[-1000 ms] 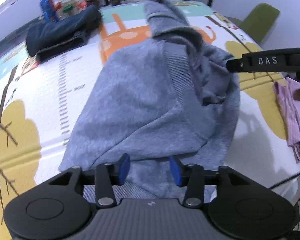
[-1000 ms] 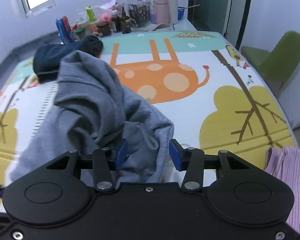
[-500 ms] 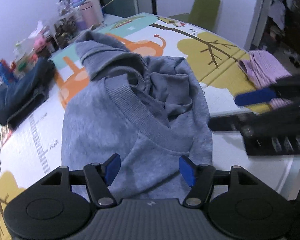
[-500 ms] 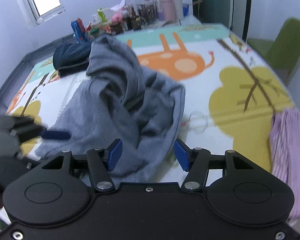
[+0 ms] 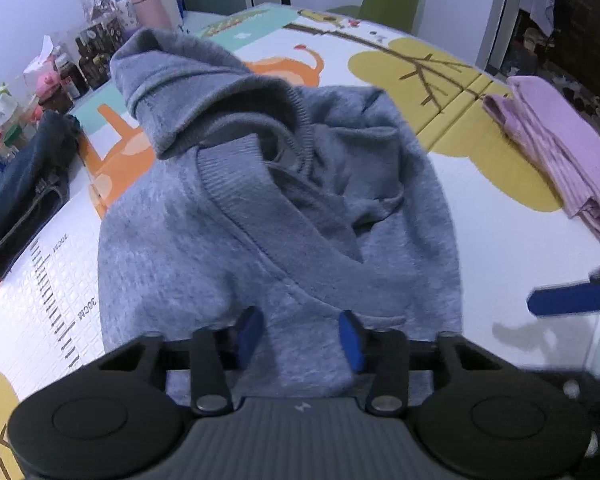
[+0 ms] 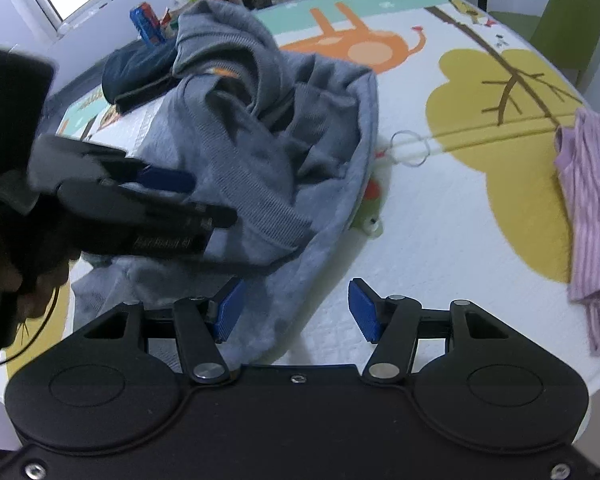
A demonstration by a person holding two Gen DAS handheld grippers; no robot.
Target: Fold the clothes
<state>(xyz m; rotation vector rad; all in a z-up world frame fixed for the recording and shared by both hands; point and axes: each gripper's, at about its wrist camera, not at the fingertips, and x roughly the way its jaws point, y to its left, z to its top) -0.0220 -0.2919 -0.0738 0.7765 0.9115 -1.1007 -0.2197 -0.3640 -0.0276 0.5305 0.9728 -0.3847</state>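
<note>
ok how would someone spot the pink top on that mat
Start at the cartoon play mat covering the table, then go to its edge by the yellow tree print. The pink top lies there folded, apart from the crumpled grey sweater; it is the only pale, ribbed-striped garment.

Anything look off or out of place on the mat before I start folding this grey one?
The grey sweater lies bunched, its ribbed hem flipped up and twisted across the middle. A small clear ring lies on the mat beside its edge. The pink garment hangs over the mat's edge.
</note>
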